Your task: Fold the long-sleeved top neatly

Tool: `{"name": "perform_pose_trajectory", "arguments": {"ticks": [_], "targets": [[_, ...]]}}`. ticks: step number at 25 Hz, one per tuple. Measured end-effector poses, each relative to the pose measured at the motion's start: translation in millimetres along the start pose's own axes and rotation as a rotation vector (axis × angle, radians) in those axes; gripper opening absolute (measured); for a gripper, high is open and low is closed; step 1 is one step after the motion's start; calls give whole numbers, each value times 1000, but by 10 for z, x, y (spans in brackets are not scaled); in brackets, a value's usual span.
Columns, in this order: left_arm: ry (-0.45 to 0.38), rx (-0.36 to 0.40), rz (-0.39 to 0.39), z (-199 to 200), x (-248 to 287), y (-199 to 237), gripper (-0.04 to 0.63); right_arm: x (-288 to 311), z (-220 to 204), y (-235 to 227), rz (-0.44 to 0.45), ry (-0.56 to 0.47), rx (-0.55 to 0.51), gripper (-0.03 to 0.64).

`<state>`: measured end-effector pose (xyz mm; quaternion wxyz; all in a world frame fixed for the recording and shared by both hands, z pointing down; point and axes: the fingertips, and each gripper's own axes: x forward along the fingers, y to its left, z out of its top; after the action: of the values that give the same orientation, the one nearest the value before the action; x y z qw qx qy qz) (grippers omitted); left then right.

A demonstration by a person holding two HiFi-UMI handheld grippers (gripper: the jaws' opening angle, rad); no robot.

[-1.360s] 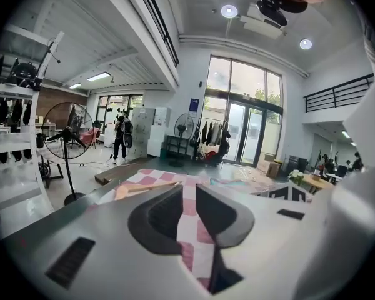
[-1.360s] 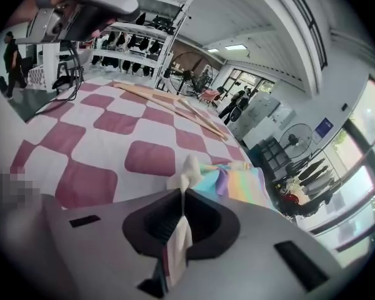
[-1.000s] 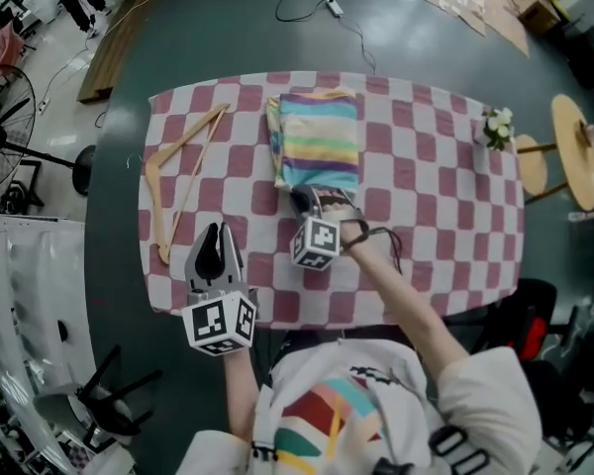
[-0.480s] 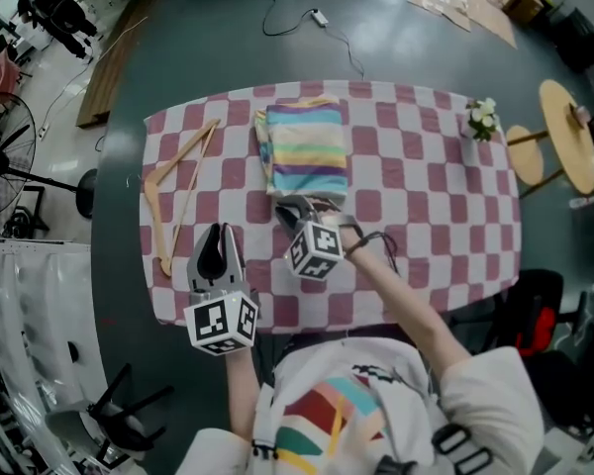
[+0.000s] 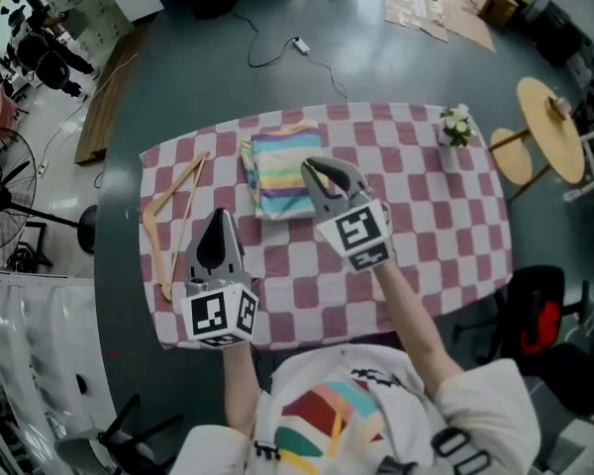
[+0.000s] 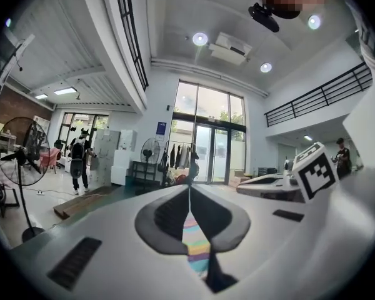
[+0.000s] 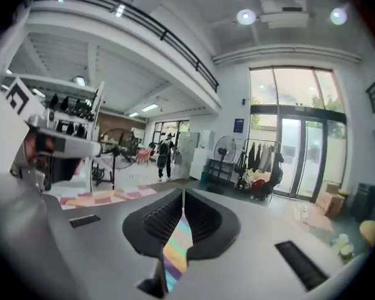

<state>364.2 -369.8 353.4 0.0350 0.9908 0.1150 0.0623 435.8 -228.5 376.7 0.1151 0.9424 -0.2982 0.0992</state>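
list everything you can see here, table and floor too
table: 1, pink-and-white checked cloth, centre
folded top: 1, pastel striped, far middle of table
hanger: 1, wooden, table's left side
flower vase: 1, white blooms, table's far right corner
stools: 2, round wooden, floor right of table
fan: 1, black, floor at left
cable: 1, dark, floor beyond table
left claw: 1, grey, over table's near left; jaws have just been closing, nothing between
right claw: 1, grey, by the top's right edge; shut, empty

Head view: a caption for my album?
Pastel-striped long-sleeved top lies folded on pink-checked tablecloth; left tongs, just closed empty, and right tongs hang shut above.
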Motion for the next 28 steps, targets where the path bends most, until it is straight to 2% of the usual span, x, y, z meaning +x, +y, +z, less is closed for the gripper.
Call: {"name": "perform_pose_trajectory", "arguments": {"ticks": [3,6,8,11,14,18,28], "targets": [[-17,10,-51,100,112,-248,8,-390,119,-367,-107,-59,88,15],[-18,18,-109,87,170,-503,8,-758,18,-591,-224,-38,55,12],[-9,23,-138,39,180,-646,8,-967,-99,-659,-268,-8,34,10],[13,30,-168,-59,174,-806,8,-1188,-297,-666,-294,34,39,8],[39,45,-182,-200,146,-898,8,-1347,-551,-643,-325,72,97,8],[74,31,-177,-336,157,-912,8,-1413,-826,-553,-317,133,134,6],[82,43,-157,-342,184,-897,8,-1385,-753,-494,-283,116,194,6]]}}
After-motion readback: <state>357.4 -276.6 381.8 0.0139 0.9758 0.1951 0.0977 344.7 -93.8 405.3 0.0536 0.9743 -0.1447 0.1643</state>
